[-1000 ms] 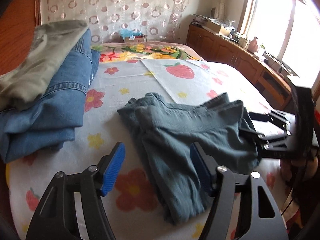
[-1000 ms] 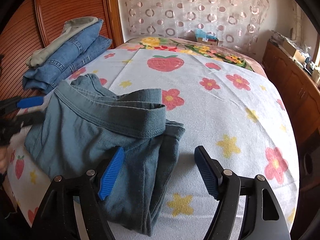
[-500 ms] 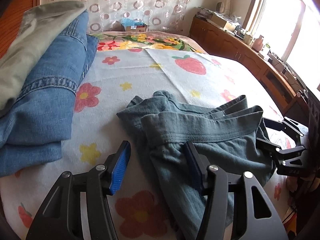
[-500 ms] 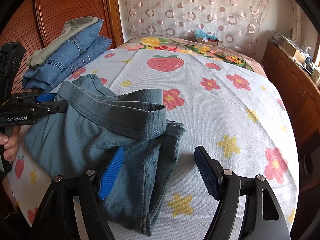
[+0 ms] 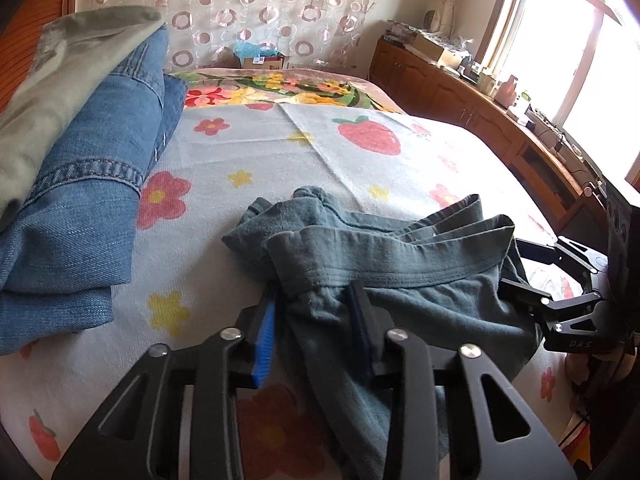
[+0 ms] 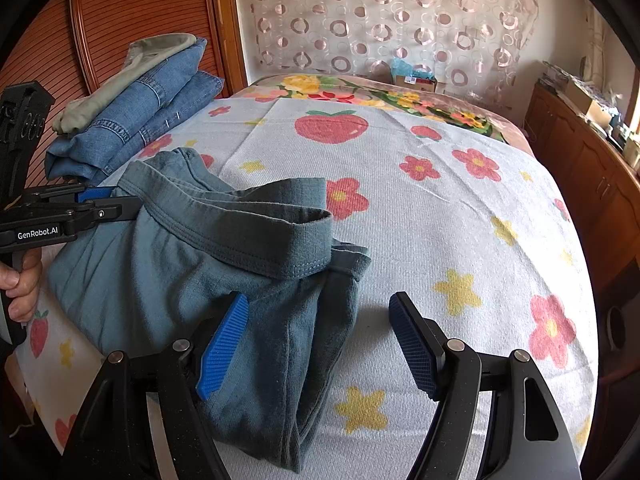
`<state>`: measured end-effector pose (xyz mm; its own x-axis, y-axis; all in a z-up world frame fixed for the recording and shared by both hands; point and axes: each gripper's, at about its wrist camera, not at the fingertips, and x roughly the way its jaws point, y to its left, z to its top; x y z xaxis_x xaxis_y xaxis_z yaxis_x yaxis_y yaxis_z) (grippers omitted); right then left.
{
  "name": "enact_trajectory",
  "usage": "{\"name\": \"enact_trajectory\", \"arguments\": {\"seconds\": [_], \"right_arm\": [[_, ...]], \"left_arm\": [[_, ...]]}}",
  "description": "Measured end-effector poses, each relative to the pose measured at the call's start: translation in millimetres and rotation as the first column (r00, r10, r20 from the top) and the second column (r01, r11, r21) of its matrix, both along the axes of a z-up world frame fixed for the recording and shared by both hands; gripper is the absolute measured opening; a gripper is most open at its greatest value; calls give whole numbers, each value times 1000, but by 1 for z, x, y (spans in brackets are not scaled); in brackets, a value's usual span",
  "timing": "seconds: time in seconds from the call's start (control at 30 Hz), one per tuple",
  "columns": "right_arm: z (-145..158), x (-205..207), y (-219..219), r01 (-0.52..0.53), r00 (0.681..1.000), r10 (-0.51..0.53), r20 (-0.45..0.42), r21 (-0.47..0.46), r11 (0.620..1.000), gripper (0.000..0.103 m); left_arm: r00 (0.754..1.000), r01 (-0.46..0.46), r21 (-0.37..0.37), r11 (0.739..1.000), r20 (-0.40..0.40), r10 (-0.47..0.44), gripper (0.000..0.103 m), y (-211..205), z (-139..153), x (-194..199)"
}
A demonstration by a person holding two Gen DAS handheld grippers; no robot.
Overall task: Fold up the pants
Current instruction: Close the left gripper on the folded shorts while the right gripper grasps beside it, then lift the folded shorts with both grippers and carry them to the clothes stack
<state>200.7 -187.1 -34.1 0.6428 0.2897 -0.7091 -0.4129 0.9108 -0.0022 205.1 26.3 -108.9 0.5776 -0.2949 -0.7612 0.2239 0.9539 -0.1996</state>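
Grey-green pants [image 5: 400, 280] lie crumpled on the flowered bed sheet [image 5: 280, 152], waistband raised. My left gripper [image 5: 314, 320] has closed on the waistband end of the pants, cloth bunched between its blue pads. In the right wrist view the pants [image 6: 180, 264] fill the lower left, and the left gripper [image 6: 108, 200] grips their far corner. My right gripper [image 6: 320, 340] is open, its left pad over the cloth, its right pad over bare sheet. It also shows in the left wrist view [image 5: 560, 280] at the pants' right edge.
A stack of folded blue jeans [image 5: 92, 184] with an olive garment [image 5: 52, 80] on top lies at the bed's left by the wooden headboard [image 6: 120, 32]. Wooden cabinets [image 5: 480, 112] run along the right under a window. A box [image 6: 416, 76] stands behind the bed.
My left gripper moved forward to the pants' waistband and narrowed from wide open to shut on the cloth. The waistband has lifted a little. My right gripper has stayed open in place.
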Motion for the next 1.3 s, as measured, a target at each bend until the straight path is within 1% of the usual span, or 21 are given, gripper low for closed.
{"name": "enact_trajectory", "arguments": {"seconds": [0.07,0.13,0.27,0.4,0.47,0.53,0.57,0.6,0.73,0.87,0.93,1.03,1.07,1.1,1.3], "right_arm": [[0,0,0,0,1000,0,0,0,1000,75],[0,0,0,0,1000,0,0,-1,1000,75],[0,0,0,1,1000,-1,0,0,1000,75],[0,0,0,1,1000,-1,-2,4,1000,75],[1,0,-3,4,1000,-4,-3,20,1000,70],[3,0,-8,6,1000,-5,-8,48,999,60],[3,2,-9,4,1000,-4,-11,59,998,57],[4,3,-10,4,1000,-3,-13,64,998,53],[3,3,-4,-2,1000,2,-4,32,999,44],[5,6,1,-17,1000,18,-16,30,999,37],[5,7,1,-27,999,28,-23,41,999,26],[5,6,4,-37,999,38,-20,40,998,13],[6,5,4,-38,999,38,-9,34,999,11],[8,2,3,-30,999,29,19,38,999,9],[26,-19,-2,-20,992,10,123,86,996,8]], "left_arm": [[1000,0,1,1000,11,0,22,-1,3,-2],[1000,-2,-4,1000,20,2,16,-1,6,-5],[999,5,-12,1000,54,-5,14,-3,16,-14],[996,15,-14,1000,86,-14,14,-7,26,-22],[995,22,-7,1000,98,-21,14,-10,29,-25],[994,26,5,1000,107,-27,14,-13,30,-27],[993,27,8,1000,111,-28,14,-14,31,-28],[993,27,10,1000,114,-28,14,-14,31,-28],[993,20,5,1000,114,-20,14,-13,31,-31],[993,18,6,1000,113,-18,14,-13,30,-31],[993,19,6,1000,117,-20,14,-13,31,-31],[991,21,11,1000,129,-22,13,-15,34,-35],[990,23,13,1000,136,-25,13,-16,36,-36],[989,27,14,1000,144,-28,13,-16,38,-39],[980,32,10,999,197,-34,13,-17,57,-53]]}}
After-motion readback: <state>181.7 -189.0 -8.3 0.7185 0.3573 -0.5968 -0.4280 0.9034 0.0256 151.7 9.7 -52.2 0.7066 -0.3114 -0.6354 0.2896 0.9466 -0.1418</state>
